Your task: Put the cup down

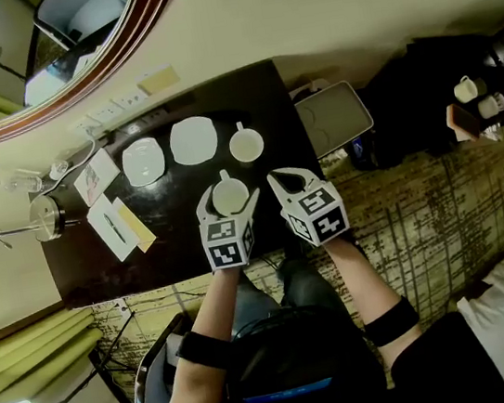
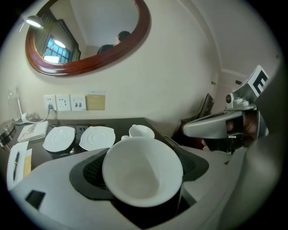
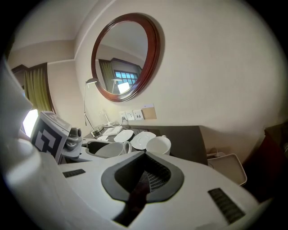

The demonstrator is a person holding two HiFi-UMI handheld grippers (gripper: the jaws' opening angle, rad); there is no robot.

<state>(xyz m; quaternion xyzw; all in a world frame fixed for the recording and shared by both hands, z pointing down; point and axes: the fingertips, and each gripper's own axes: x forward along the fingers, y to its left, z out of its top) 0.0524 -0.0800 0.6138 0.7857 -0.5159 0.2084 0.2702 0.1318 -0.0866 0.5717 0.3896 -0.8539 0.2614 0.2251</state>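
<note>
A white cup (image 1: 229, 193) sits between the jaws of my left gripper (image 1: 229, 197), which is shut on it over the front part of the dark desk (image 1: 245, 93). In the left gripper view the cup (image 2: 141, 170) fills the gap, its mouth tilted toward the camera and its handle pointing away. My right gripper (image 1: 288, 181) is just to the right of it, shut and empty; its pads (image 3: 146, 179) meet with nothing between them. A second white cup (image 1: 245, 145) stands further back on the desk.
Two white saucers (image 1: 144, 160) (image 1: 193, 141) lie left of the second cup. Papers and a pen (image 1: 113, 228) are at the desk's left end, beside a lamp (image 1: 43, 218). A white tray-like object (image 1: 333, 116) sits off the desk's right edge. A round mirror (image 2: 85, 36) hangs above.
</note>
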